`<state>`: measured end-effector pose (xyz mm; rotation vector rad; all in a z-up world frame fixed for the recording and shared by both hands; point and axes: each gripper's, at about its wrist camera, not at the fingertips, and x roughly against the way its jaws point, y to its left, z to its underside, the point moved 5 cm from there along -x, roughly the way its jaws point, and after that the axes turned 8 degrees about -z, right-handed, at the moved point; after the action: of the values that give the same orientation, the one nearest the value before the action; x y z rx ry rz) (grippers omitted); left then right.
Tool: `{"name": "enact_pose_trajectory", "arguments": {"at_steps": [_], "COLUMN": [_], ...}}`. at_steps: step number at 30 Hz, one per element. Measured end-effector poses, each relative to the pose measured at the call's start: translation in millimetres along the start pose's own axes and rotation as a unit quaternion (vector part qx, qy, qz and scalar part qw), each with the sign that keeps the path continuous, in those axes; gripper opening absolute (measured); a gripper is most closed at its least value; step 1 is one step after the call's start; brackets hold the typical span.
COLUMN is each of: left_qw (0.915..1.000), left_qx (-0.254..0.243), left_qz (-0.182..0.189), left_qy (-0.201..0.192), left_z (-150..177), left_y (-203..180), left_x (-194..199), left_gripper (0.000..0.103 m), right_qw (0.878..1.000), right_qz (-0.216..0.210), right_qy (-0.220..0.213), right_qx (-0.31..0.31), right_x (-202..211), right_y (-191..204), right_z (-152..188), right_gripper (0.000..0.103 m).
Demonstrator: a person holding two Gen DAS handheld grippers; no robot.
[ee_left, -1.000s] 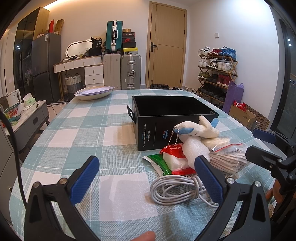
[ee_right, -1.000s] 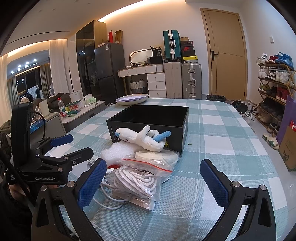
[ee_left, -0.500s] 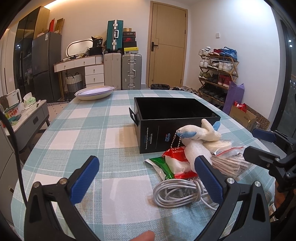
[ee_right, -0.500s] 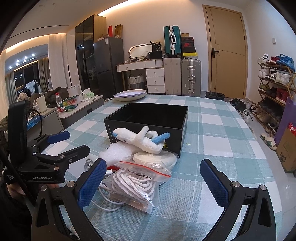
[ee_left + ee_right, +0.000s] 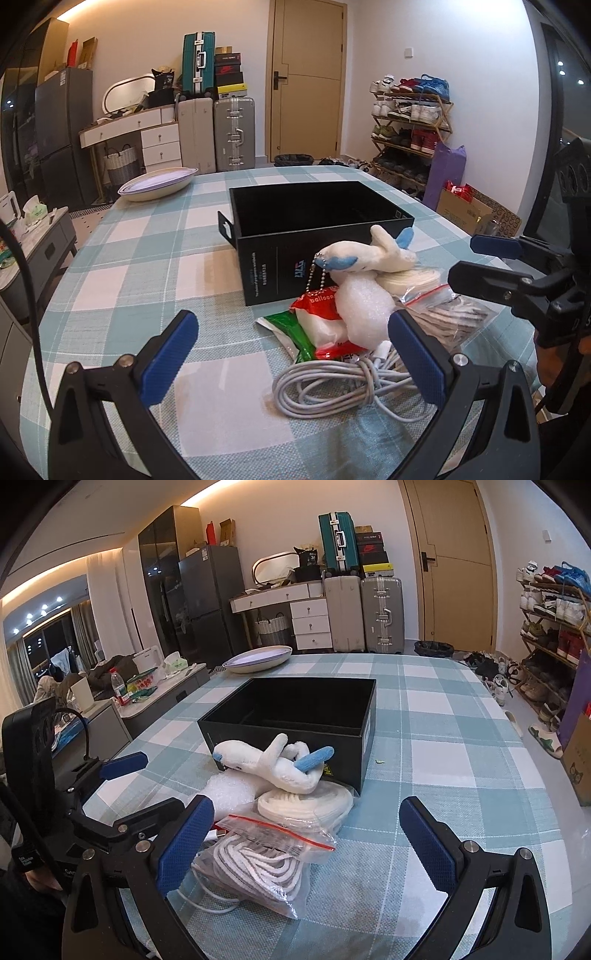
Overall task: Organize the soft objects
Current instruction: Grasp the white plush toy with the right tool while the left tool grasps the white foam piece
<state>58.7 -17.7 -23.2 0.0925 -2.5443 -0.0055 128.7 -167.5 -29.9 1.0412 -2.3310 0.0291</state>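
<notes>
The left gripper (image 5: 293, 352) is wide open and holds nothing; its two blue pads (image 5: 168, 356) stand far apart above the checked tablecloth (image 5: 147, 258). One pad is over bare cloth, the other is in front of the pile of soft things, and I cannot tell if it touches them. The right gripper (image 5: 306, 843) is also wide open and empty. Its left pad is just in front of the zip bag (image 5: 264, 864); the right pad is over bare cloth.

There is one black box (image 5: 295, 716), open at the top, and its inside looks empty as far as one sees. The pile lies directly in front of the box, at its near wall. On top lies one white plush toy (image 5: 273, 762) with blue parts and a bead chain (image 5: 319, 273). Under it there is one piece of white bubble wrap (image 5: 364, 310) and one flat white roll (image 5: 306, 803). Beside them lie one red and green packet (image 5: 314, 321) with the word "balloon", one coiled white cable (image 5: 332, 384) at the near side, and the one clear zip bag with a red strip, filled with white cord.

At the far end of the table stands one shallow bowl (image 5: 258, 659).
</notes>
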Motion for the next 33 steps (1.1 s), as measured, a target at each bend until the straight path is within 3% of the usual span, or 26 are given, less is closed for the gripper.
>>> {"name": "enact_pose_trajectory", "arguments": {"at_steps": [9,15,17,25,30,33], "left_qw": [0.9995,0.9997,0.9997,0.9998,0.9997,0.9996], "left_qx": [-0.024,-0.018,-0.018,-0.008,-0.016,-0.017], "left_qz": [0.015,0.014,0.012,0.013,0.013,0.014], "left_qy": [0.009,0.008,0.01,0.013,0.014,0.014], "left_z": [-3.9,-4.8,-4.3,-3.5,-2.9,-3.3], "left_y": [-11.7,-8.3,-6.3,2.6,-0.1,-1.3], "left_x": [-5.7,-6.2,-6.2,-7.7,-8.5,-7.9], "left_gripper": [0.102,0.102,0.102,0.102,0.102,0.102], "right_qw": [1.0,0.999,0.998,0.994,0.992,0.992], "right_qz": [-0.014,-0.035,-0.043,-0.07,-0.086,-0.089], "right_qy": [0.01,0.034,0.047,0.069,0.077,0.075], "right_qx": [0.004,0.008,-0.001,-0.035,-0.042,-0.041], "right_x": [-12.1,-33.0,-40.7,-61.6,-68.5,-68.4], "right_y": [-1.0,4.6,2.7,-4.5,-3.8,-4.1], "right_z": [-9.9,-15.0,-16.0,-16.3,-17.4,-16.9], "right_gripper": [0.1,0.094,0.086,0.08,0.066,0.05]}}
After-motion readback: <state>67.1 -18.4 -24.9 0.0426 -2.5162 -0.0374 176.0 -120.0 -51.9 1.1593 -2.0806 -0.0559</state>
